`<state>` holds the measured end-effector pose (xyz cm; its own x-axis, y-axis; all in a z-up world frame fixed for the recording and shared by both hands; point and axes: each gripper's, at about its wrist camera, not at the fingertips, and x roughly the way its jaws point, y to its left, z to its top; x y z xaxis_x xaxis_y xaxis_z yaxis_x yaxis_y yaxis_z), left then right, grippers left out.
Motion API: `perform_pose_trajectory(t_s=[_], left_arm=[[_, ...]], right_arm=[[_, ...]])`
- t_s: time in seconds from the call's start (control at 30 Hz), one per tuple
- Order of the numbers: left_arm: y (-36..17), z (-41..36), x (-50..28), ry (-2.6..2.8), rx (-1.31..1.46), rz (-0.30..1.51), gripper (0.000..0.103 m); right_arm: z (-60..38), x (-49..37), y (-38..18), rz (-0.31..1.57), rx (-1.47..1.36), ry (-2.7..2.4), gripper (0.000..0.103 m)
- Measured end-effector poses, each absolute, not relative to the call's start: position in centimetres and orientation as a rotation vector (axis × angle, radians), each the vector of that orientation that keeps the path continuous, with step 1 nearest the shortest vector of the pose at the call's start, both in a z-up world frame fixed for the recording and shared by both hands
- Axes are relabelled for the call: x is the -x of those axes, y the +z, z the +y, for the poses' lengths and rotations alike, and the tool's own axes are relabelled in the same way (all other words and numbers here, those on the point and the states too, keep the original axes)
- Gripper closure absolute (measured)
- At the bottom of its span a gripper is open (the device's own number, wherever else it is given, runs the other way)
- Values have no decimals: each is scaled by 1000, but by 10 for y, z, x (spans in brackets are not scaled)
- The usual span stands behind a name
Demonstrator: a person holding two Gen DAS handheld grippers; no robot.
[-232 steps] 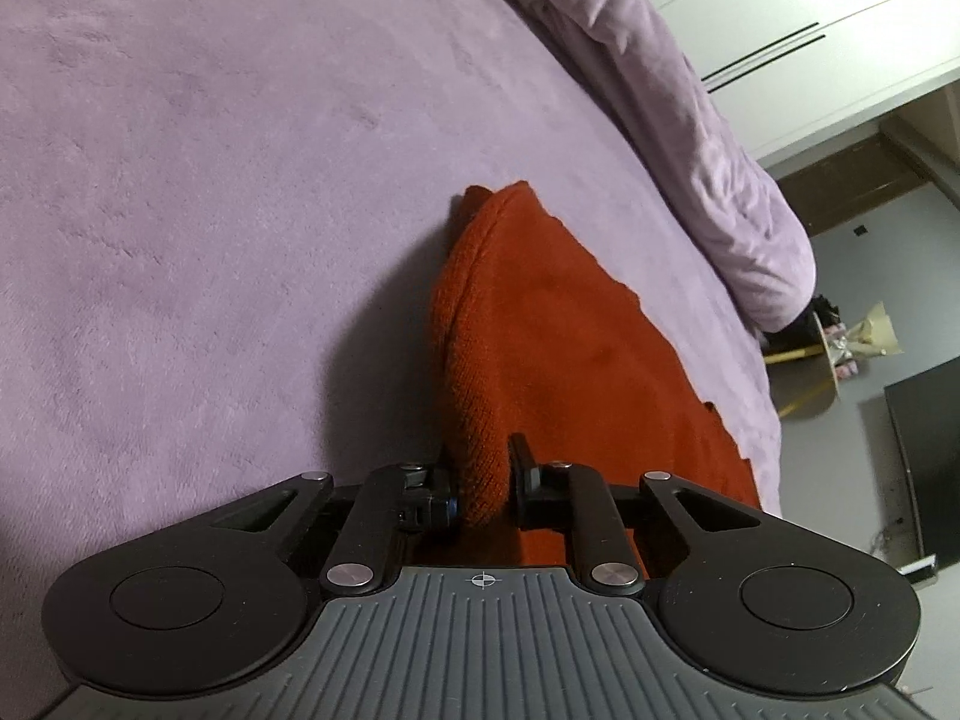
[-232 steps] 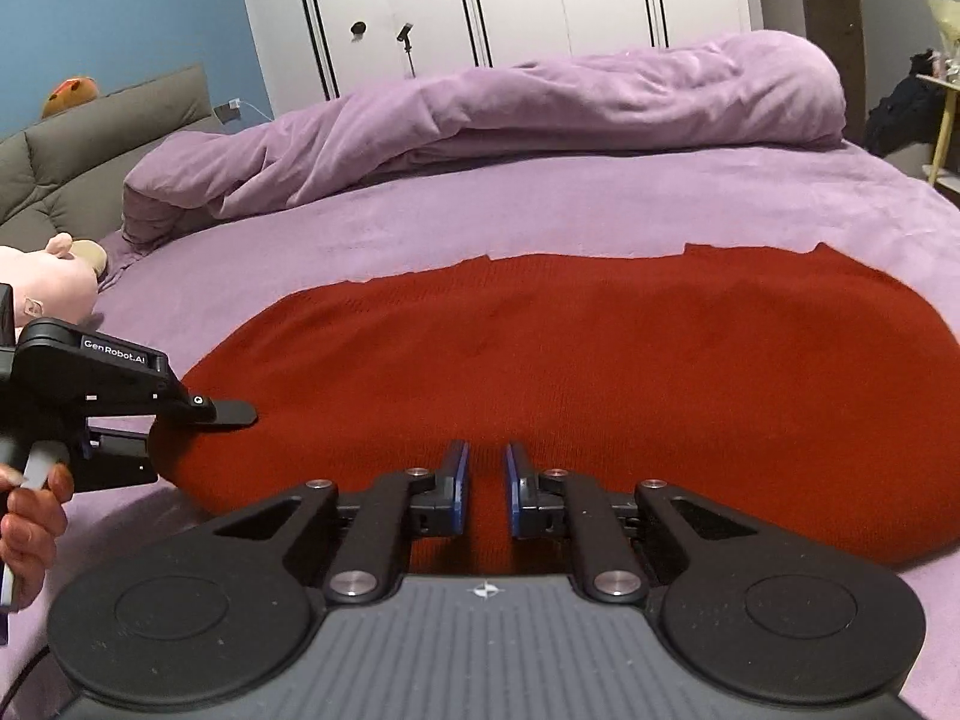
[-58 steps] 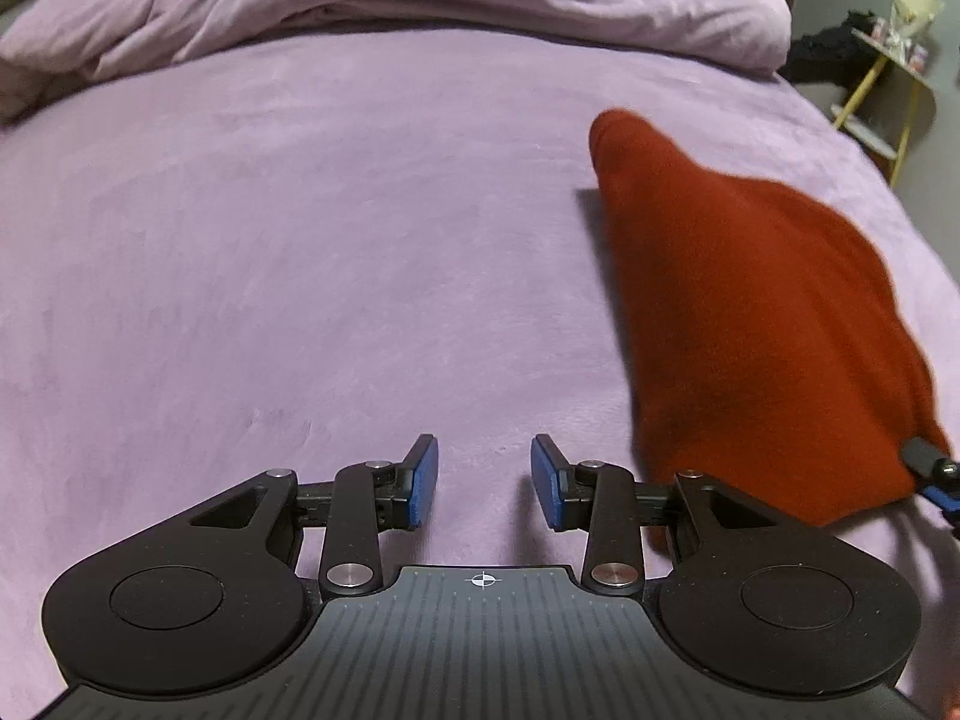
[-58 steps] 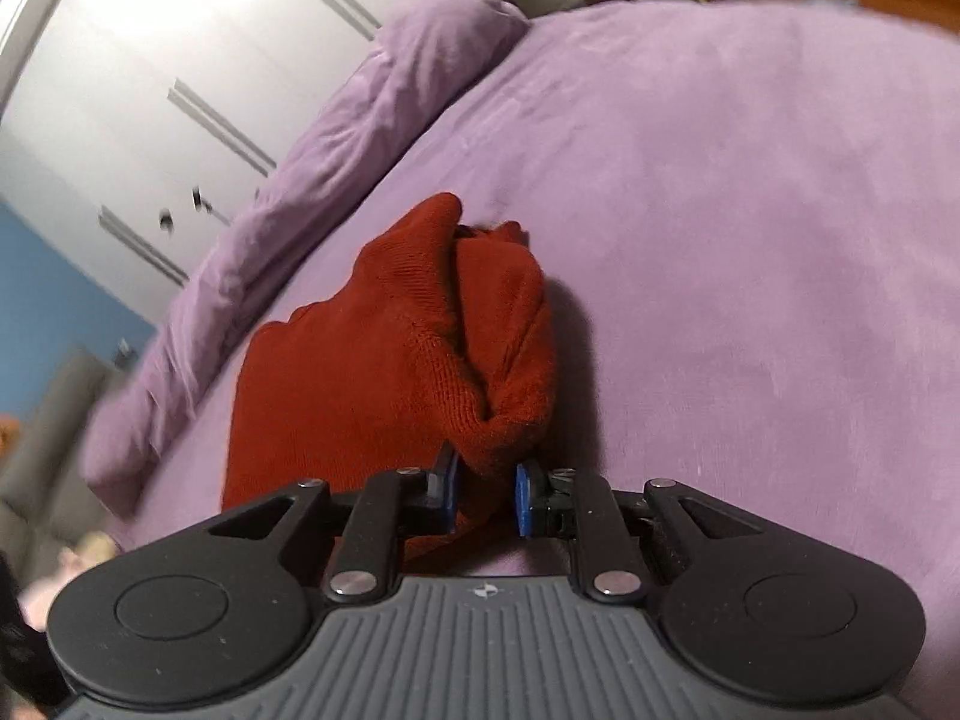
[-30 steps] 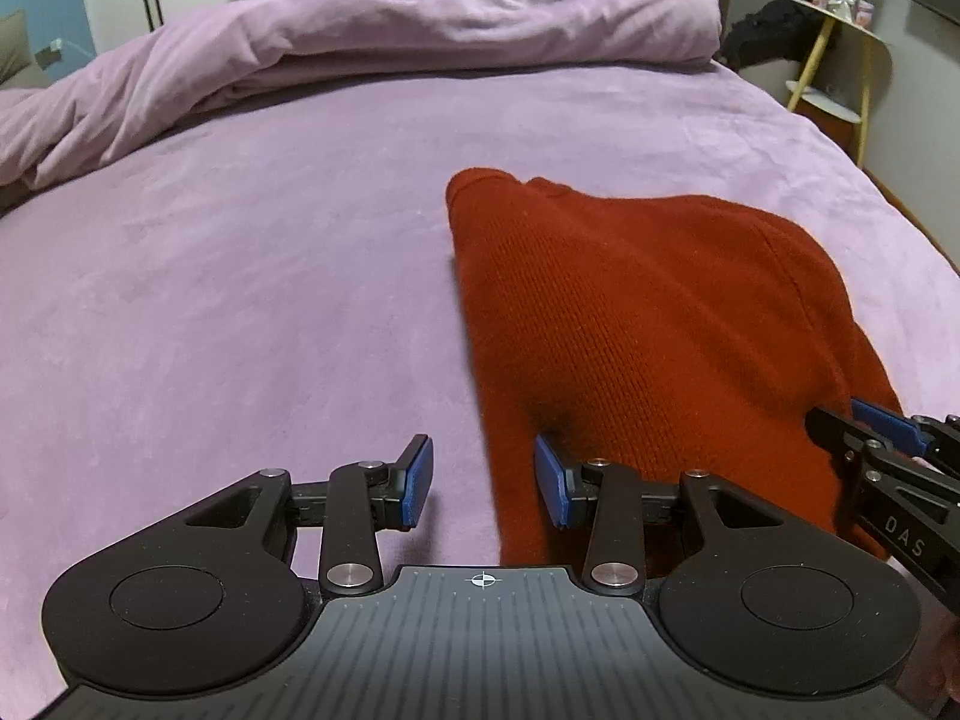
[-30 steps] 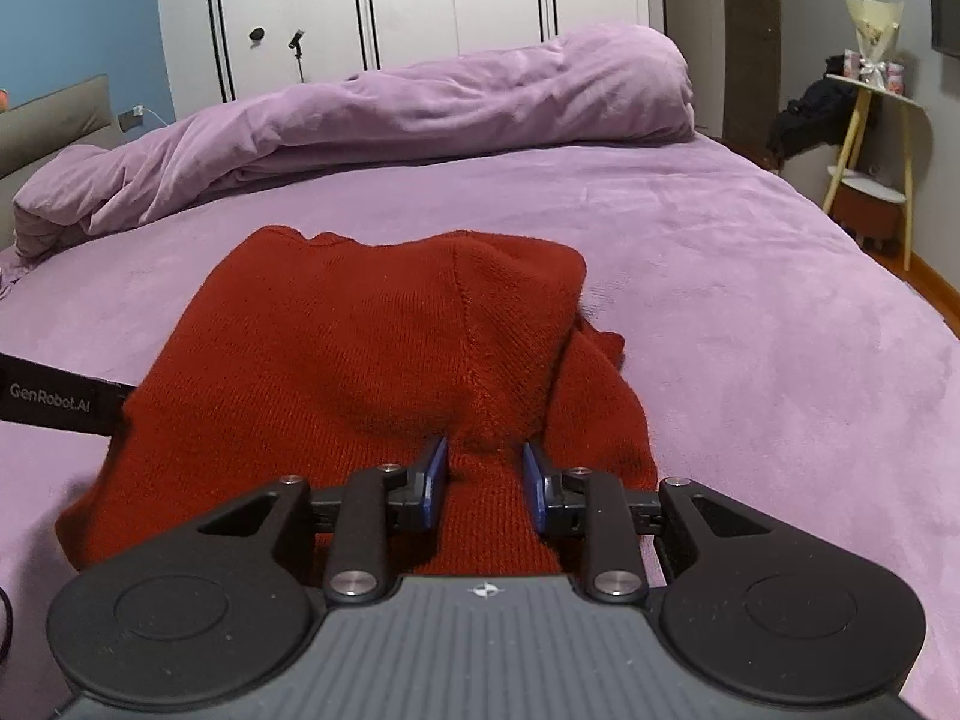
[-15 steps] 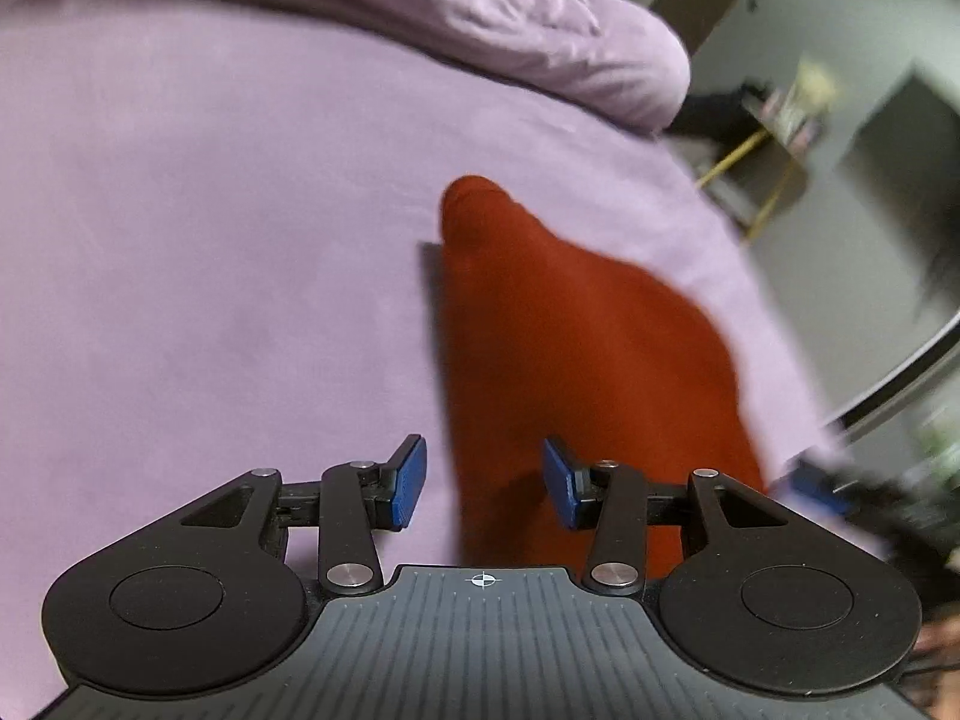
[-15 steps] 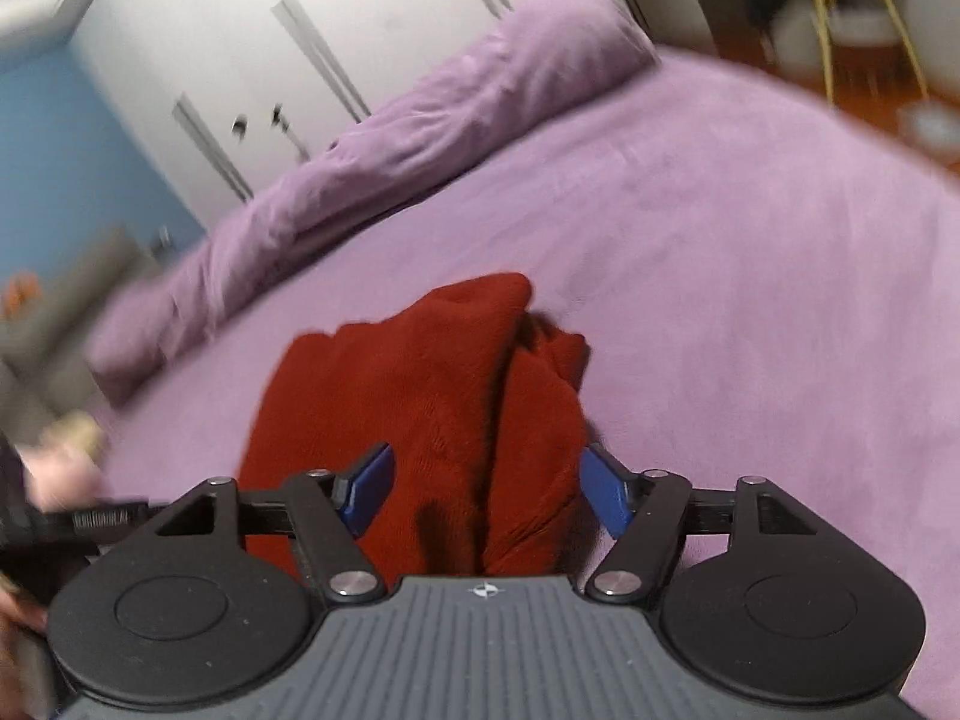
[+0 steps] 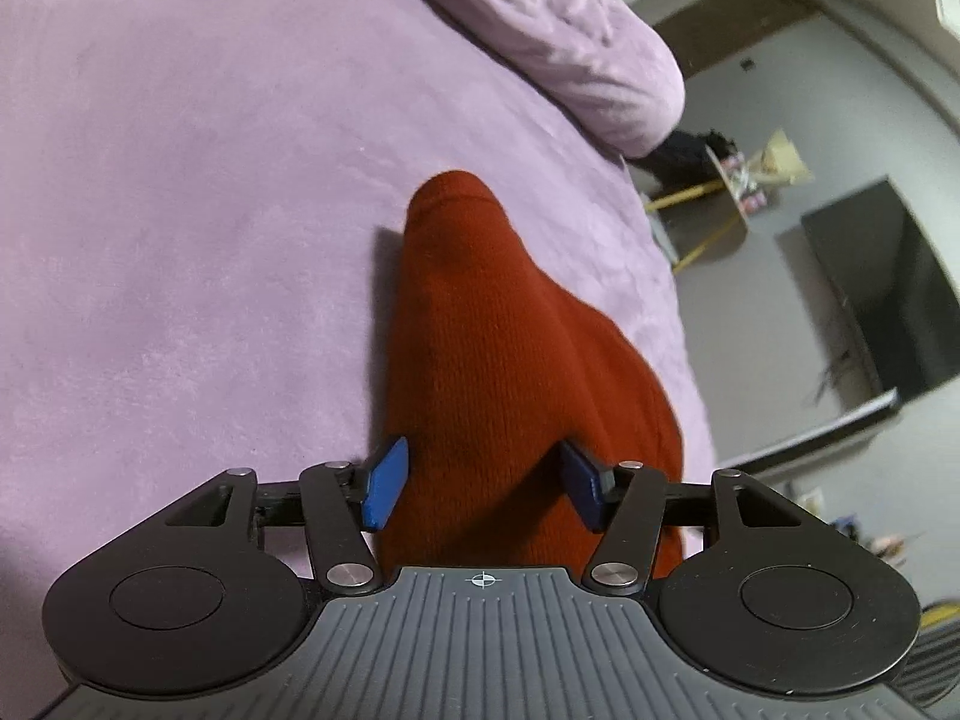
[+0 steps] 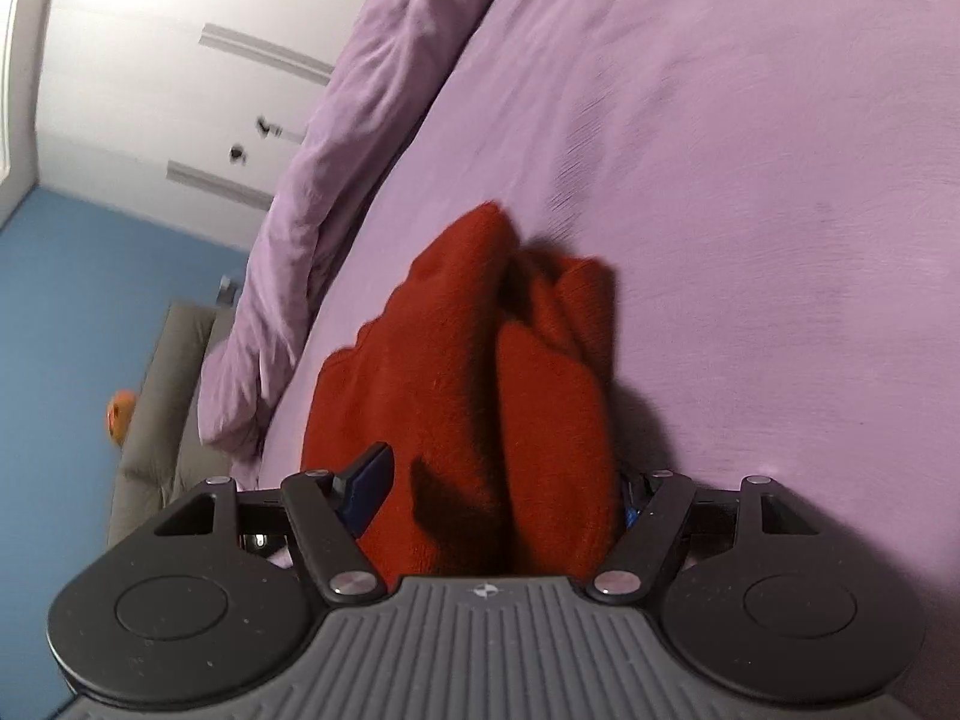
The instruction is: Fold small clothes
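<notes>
A rust-red knitted garment (image 9: 492,330) lies folded into a long, thick bundle on the purple bed cover (image 9: 180,210). My left gripper (image 9: 481,489) straddles its near end. Its jaws are opening, the cloth lies between the blue pads (image 9: 384,492), and a sliver of gap shows at the left one. In the right wrist view the garment (image 10: 468,372) bunches in two ridges. My right gripper (image 10: 498,498) stands wide around its near end. A shadowed gap separates the left pad (image 10: 366,492) from the cloth, and the right pad is hidden behind the knit.
A rumpled purple duvet (image 9: 558,42) runs along the far side of the bed. Beyond the bed's edge are a dark screen (image 9: 882,300) and a yellow-legged side table (image 9: 720,204). A grey sofa (image 10: 156,420) and white wardrobe doors (image 10: 150,90) lie the other way.
Both grippers rolled and dropped over the garment's near end. The right jaws, shut on the knit a second ago, spread wide. The left jaws widened and now have cloth between them.
</notes>
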<state>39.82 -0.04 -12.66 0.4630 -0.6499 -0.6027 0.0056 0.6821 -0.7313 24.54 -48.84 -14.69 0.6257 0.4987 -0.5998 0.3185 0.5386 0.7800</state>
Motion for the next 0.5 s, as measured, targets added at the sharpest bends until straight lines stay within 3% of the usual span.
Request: perform_pose_trajectory(t_s=[0.27,0.4,0.43,0.5], left_arm=[[-125,-8,-399,-539,707,964,28],[-135,-13,-405,-512,686,979,27],[-139,-12,-407,-507,699,988,26],[-150,-9,-411,-507,739,1019,27]], right_arm=[[-481,-253,-150,926,-1018,158,32],[-480,-252,-149,925,-1000,159,33],[-479,-253,-149,925,-994,159,34],[-479,-254,-151,933,-982,147,48]])
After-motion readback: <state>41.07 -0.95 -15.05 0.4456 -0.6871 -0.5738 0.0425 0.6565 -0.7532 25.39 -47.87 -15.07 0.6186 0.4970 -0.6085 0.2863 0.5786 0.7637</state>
